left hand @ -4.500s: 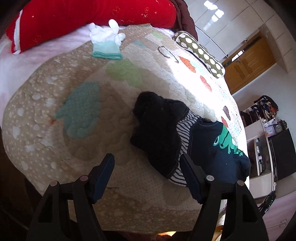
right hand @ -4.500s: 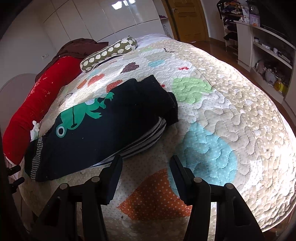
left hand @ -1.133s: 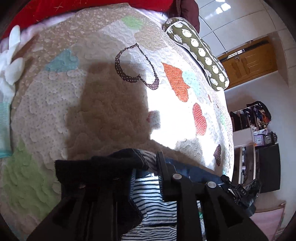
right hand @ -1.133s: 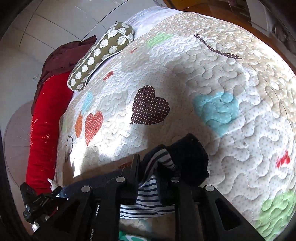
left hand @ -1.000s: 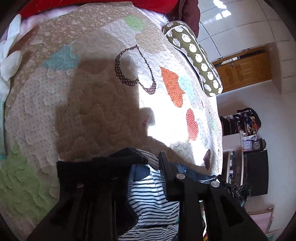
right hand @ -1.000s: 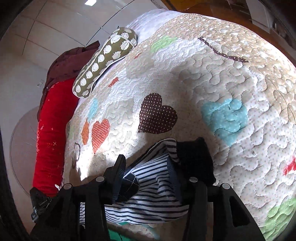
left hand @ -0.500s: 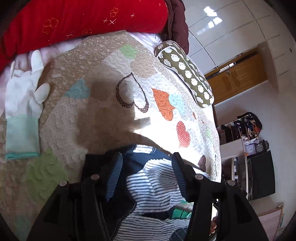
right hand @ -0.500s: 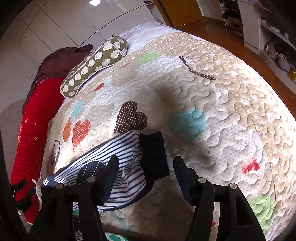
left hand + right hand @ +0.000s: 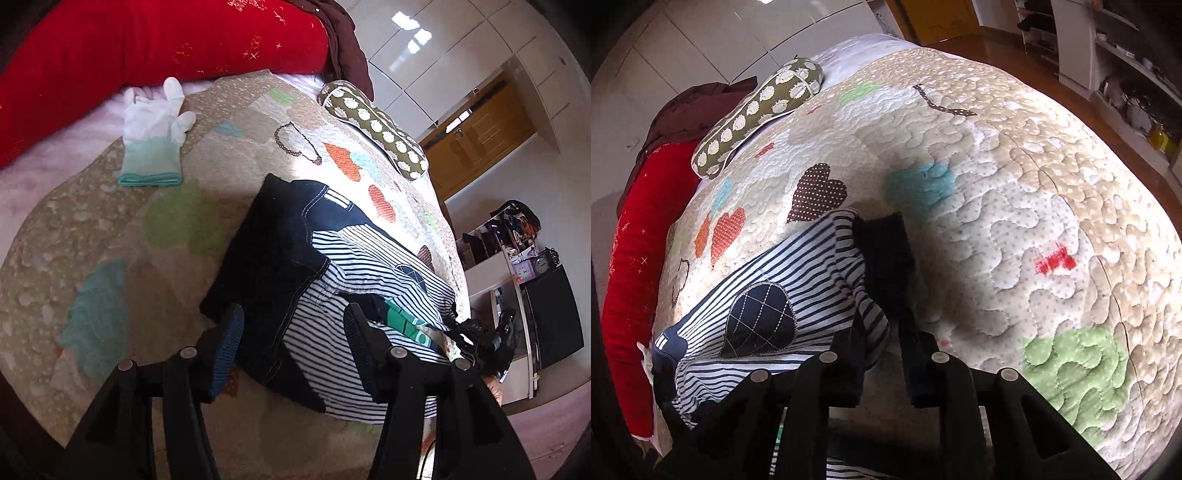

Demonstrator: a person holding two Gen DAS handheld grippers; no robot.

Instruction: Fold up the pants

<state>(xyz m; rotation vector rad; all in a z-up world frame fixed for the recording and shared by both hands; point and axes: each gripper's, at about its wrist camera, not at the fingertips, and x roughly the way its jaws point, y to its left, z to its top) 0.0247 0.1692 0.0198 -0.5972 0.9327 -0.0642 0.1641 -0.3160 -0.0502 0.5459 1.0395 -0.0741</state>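
Pulled back and lifted off the cloth, the left gripper [image 9: 291, 343] now hangs over the near edge of the pants [image 9: 295, 266], which half a second ago lay bunched right between its jaws; they now lie spread on the quilt [image 9: 110, 229], dark denim outside, striped lining turned up. Its jaws stand about half apart and hold nothing. A white glove [image 9: 155, 136] lies well apart by the red bolster [image 9: 147, 40]. Over to the right wrist view: the right gripper [image 9: 886, 332] is closing, with the dark cuff and striped lining of the pants [image 9: 879, 258] running between its jaws, though whether the pads already bite is hard to tell in shadow. Looks like a re-grip between folds; next, the left needs its own corner.
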